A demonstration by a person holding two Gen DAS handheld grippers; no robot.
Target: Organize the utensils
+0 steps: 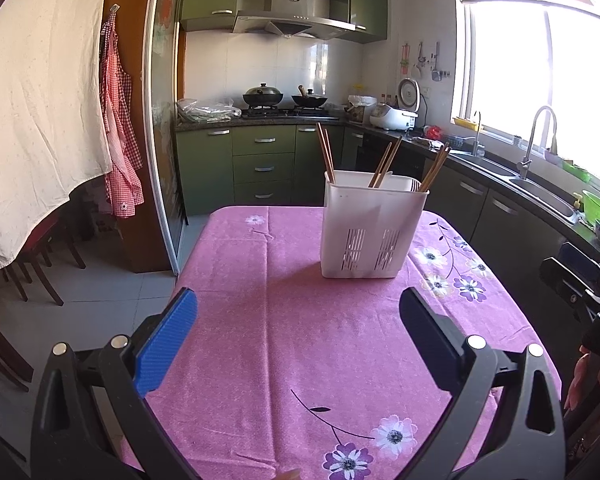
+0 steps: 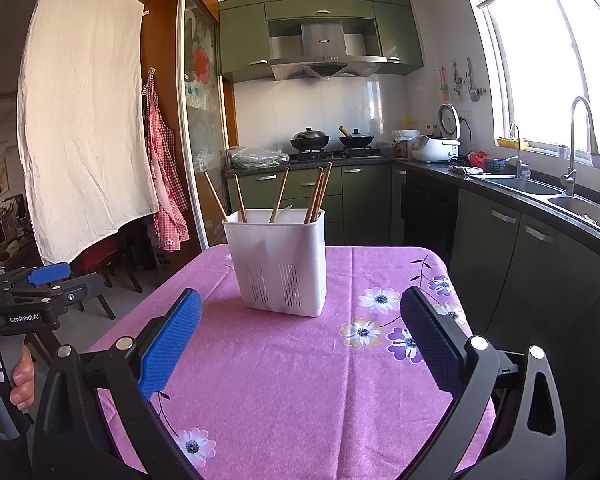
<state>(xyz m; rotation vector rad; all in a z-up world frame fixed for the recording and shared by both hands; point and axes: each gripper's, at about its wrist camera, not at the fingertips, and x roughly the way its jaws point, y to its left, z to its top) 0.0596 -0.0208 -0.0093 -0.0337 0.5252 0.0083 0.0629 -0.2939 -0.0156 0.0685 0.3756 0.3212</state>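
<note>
A white slotted utensil holder (image 1: 370,226) stands upright on the pink floral tablecloth (image 1: 284,320), toward the far right. It also shows in the right wrist view (image 2: 280,260). Several wooden chopsticks (image 1: 384,164) (image 2: 318,196) stand in it, leaning in its compartments. My left gripper (image 1: 298,324) is open and empty, held above the cloth well short of the holder. My right gripper (image 2: 300,328) is open and empty, also short of the holder. The left gripper shows at the left edge of the right wrist view (image 2: 40,292).
The table ends just behind the holder. Green cabinets (image 1: 260,164), a stove with two woks (image 1: 284,98) and a counter with a sink (image 1: 540,188) lie beyond. A white cloth (image 1: 36,112) and a checked apron (image 1: 120,132) hang at left. Chairs (image 1: 32,264) stand left of the table.
</note>
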